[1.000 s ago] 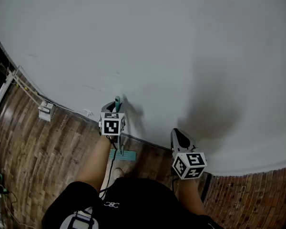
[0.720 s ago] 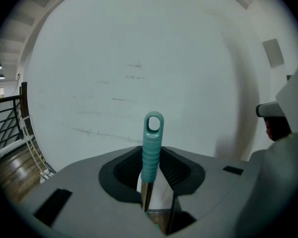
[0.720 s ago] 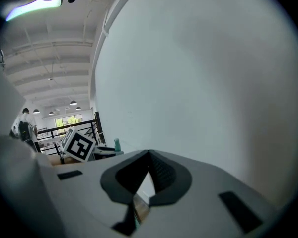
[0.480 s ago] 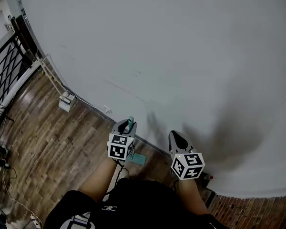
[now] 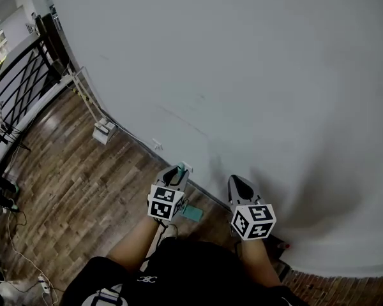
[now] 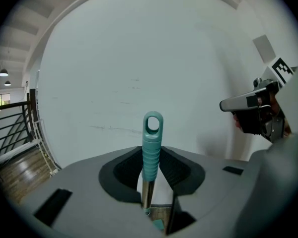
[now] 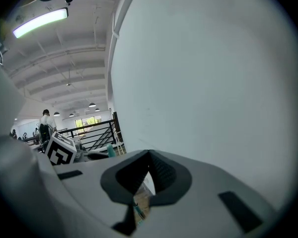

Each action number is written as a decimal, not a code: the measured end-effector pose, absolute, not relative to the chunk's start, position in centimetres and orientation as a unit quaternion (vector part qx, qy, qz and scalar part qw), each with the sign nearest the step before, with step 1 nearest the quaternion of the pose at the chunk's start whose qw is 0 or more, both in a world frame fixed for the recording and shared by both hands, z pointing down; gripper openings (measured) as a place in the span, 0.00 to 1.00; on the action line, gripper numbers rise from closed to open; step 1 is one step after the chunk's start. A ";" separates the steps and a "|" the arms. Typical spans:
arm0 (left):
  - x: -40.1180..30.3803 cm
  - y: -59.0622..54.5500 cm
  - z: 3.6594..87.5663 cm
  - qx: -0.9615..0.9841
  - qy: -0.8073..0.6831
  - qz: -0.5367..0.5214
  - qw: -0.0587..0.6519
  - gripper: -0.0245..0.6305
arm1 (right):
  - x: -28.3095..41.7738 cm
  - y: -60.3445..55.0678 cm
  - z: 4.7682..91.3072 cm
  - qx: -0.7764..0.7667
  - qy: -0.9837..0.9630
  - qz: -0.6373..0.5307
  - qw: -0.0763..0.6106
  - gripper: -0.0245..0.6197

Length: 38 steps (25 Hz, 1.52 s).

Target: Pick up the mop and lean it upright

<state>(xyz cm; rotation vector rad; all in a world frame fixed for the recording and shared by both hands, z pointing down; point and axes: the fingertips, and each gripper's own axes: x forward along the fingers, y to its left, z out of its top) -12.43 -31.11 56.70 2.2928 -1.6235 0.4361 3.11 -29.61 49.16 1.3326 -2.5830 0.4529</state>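
Note:
The mop stands nearly upright close to the white wall (image 5: 255, 75). Its teal ribbed grip (image 6: 152, 145), with a hanging loop at the top, rises between the jaws of my left gripper (image 6: 151, 152), which is shut on it; the metal shaft (image 6: 146, 196) runs down below. In the head view my left gripper (image 5: 177, 172) holds the grip's tip (image 5: 180, 169), and the teal mop head (image 5: 193, 213) rests on the wooden floor underneath. My right gripper (image 5: 237, 180) hovers to the right, apart from the mop; its jaws (image 7: 149, 155) meet with nothing between them.
A black railing (image 5: 16, 91) runs along the left. A white box (image 5: 104, 132) sits on the floor at the wall's foot, with a white strip leading back from it. Cables (image 5: 9, 231) lie on the wood floor at the left. A person (image 7: 45, 119) stands far off.
My left gripper, still holding the mop handle, has shifted right and lower in view, nearer the right gripper. The head view has swung, showing more floor and railing at the left.

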 end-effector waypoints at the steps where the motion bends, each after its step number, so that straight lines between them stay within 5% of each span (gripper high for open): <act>1: -12.5 -31.1 56.8 0.797 -0.566 0.153 0.148 0.20 | 3.1 -29.6 49.2 0.451 -0.874 0.153 0.099 0.06; 38: -4.9 -47.1 60.8 0.832 -0.468 0.255 0.155 0.22 | 14.6 -24.3 49.1 0.635 -0.749 0.174 0.076 0.06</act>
